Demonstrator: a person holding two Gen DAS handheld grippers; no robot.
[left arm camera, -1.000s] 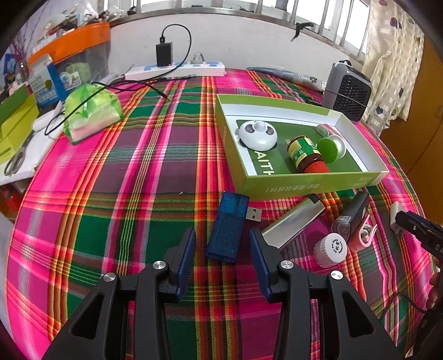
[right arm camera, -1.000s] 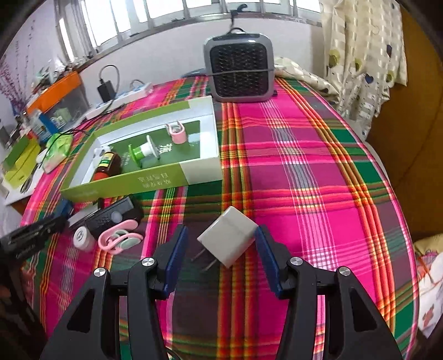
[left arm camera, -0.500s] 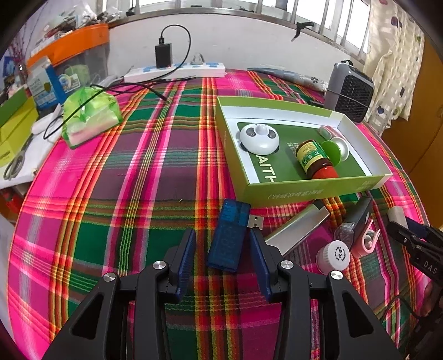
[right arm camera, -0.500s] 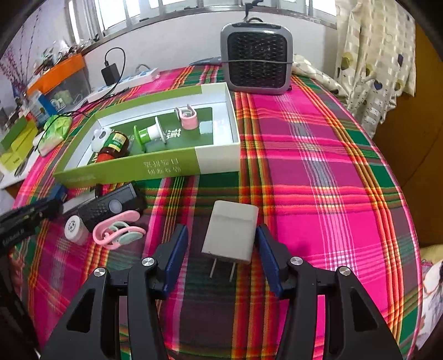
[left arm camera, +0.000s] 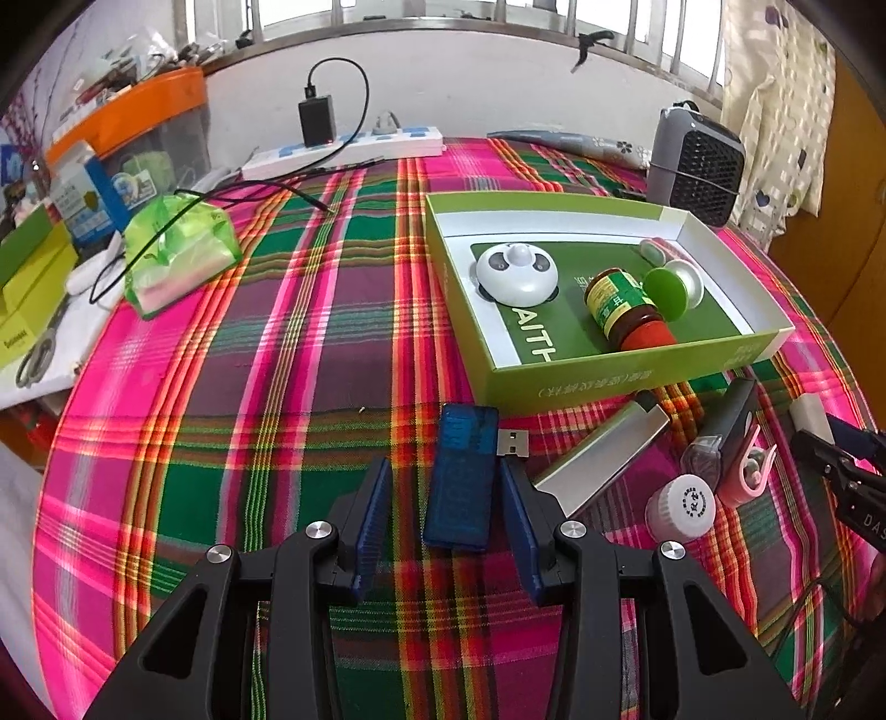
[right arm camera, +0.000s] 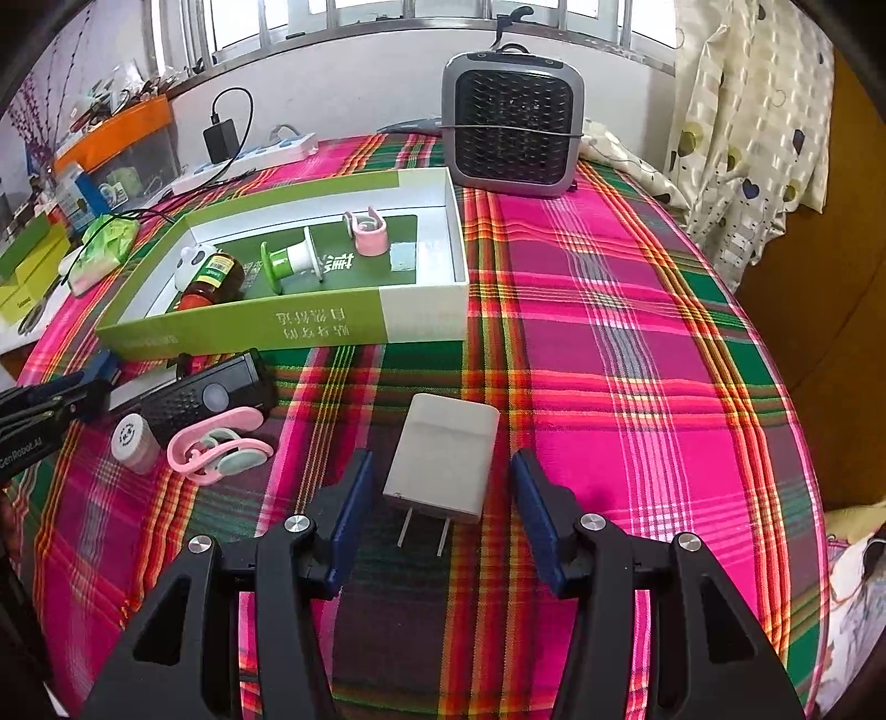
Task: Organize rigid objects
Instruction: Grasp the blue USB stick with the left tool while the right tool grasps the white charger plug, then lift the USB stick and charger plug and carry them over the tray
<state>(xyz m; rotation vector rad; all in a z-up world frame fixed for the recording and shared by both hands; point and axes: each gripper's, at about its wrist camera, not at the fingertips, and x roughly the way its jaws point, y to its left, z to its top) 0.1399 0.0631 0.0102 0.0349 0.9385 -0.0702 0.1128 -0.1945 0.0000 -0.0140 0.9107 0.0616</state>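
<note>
Nearest, on the plaid-clothed worktop, the left claw stands wide around a blue USB stick, and the right claw stands wide around a white charger plug, neither touching. Beyond lies a green box printed "AITH", holding a jar and panda gadget. Farther off sit a small heater, a power strip and a barred window.

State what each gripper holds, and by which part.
Nothing is held. The left gripper straddles the blue USB stick; the right gripper straddles the white charger, fingers apart from both.
</note>
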